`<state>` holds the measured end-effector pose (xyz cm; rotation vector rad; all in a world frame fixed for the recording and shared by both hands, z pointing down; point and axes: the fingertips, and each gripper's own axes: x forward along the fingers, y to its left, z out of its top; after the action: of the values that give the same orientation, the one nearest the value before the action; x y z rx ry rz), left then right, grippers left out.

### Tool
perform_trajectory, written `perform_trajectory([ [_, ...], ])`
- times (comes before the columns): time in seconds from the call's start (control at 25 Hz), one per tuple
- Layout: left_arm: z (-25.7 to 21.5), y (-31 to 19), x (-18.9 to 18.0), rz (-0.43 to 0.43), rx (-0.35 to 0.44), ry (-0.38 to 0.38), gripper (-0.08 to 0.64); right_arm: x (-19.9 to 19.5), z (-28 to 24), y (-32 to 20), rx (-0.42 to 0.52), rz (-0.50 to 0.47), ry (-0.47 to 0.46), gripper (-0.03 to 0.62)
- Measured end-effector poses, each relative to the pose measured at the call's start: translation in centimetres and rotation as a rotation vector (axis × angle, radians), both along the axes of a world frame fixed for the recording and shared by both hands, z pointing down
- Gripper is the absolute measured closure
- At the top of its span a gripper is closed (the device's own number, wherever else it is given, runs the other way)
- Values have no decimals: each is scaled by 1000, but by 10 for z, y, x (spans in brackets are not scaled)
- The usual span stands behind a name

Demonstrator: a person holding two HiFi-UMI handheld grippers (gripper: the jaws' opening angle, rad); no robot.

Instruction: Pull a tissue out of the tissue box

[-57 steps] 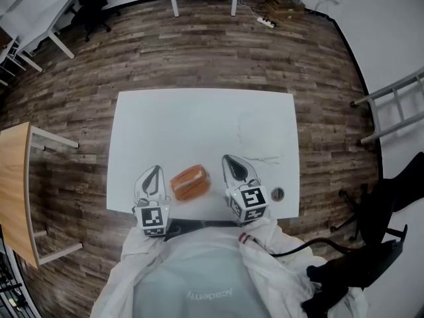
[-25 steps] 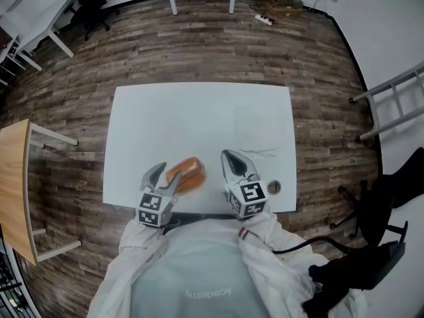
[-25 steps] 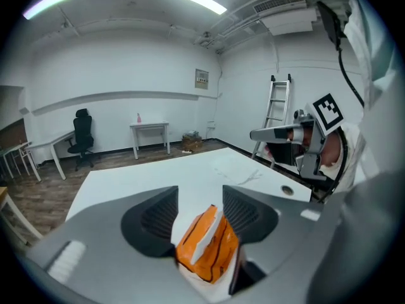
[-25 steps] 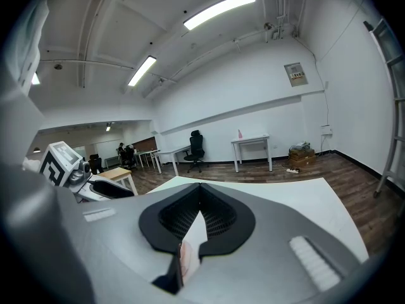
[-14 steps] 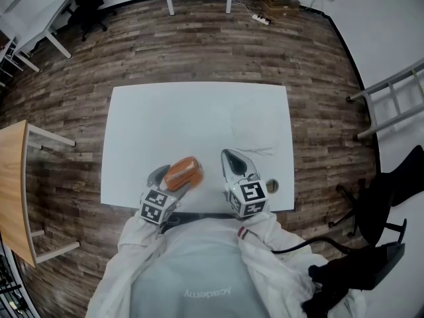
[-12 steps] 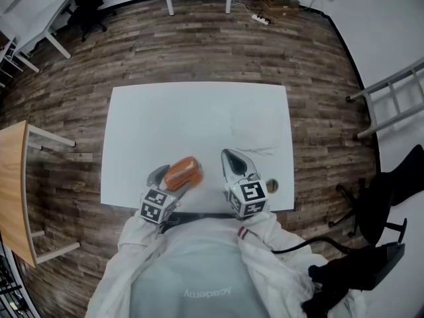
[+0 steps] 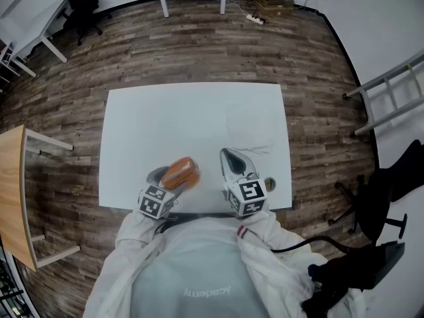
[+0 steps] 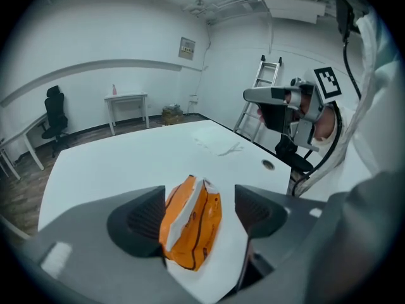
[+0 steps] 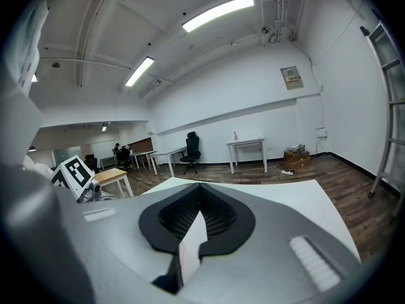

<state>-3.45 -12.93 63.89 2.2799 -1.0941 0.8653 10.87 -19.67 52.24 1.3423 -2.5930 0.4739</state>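
Observation:
The tissue box is a soft orange pack [image 7: 179, 172] with a white strip along its top, lying near the table's front edge. My left gripper [image 7: 167, 177] straddles it. In the left gripper view the pack [image 8: 190, 223] sits between the jaws, close against the left pad, with a gap to the right pad [image 8: 256, 209]. The jaws have just opened wide and eased in slightly. My right gripper [image 7: 229, 158] hovers to the right of the pack, shut with nothing held [image 9: 200, 187]. It also shows in the left gripper view [image 8: 271, 96].
A white table [image 7: 165, 118] stands on a wooden floor. A crumpled white tissue [image 7: 255, 130] lies at its right side, beyond the right gripper. A round cable hole [image 7: 269, 185] sits near the front right corner. A wooden table [image 7: 13, 197] stands at the left.
My left gripper has dipped and moved in on the orange pack, and its jaws have spread so the pack now lies between them. The right gripper has stayed put.

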Motion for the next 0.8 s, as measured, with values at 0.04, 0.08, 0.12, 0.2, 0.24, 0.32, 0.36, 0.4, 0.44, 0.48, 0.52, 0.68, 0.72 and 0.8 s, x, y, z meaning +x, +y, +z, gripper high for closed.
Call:
perform_trajectory([
  [0.04, 2, 0, 0, 4, -8, -4, 221, 1, 0, 0, -1, 2, 0, 592],
  [0.08, 4, -1, 1, 7, -14, -7, 229, 2, 0, -1, -2, 3, -1, 592],
  [0.12, 5, -2, 1, 9, -18, -9, 236, 2, 0, -1, -3, 4, -1, 592],
  [0.2, 9, -4, 1, 17, -27, -14, 256, 2, 1, -2, -1, 5, 0, 592],
  [0.24, 13, -4, 0, 22, -38, -18, 264, 2, 2, -3, 0, 5, 1, 592],
  [0.32, 21, -5, -3, 30, -61, -29, 269, 0, 3, -7, 2, 8, 1, 592],
  [0.36, 23, -7, -5, 34, -70, -35, 275, -1, 3, -9, 2, 11, 2, 592],
  [0.4, 24, -8, -6, 36, -78, -40, 287, -1, 4, -11, 3, 14, 2, 592],
  [0.44, 26, -8, -7, 37, -85, -43, 304, -1, 4, -12, 4, 16, 3, 592],
  [0.48, 28, -9, -8, 38, -90, -46, 312, -1, 4, -13, 5, 19, 3, 592],
  [0.52, 31, -9, -9, 37, -95, -46, 315, 0, 4, -13, 6, 21, 2, 592],
  [0.68, 35, -8, -8, 30, -122, -46, 347, 3, 5, -13, 6, 27, 1, 592],
  [0.72, 37, -8, -8, 31, -128, -45, 351, 4, 6, -12, 4, 28, 1, 592],
  [0.8, 38, -6, -7, 34, -137, -46, 355, 4, 7, -12, 1, 30, 1, 592],
])
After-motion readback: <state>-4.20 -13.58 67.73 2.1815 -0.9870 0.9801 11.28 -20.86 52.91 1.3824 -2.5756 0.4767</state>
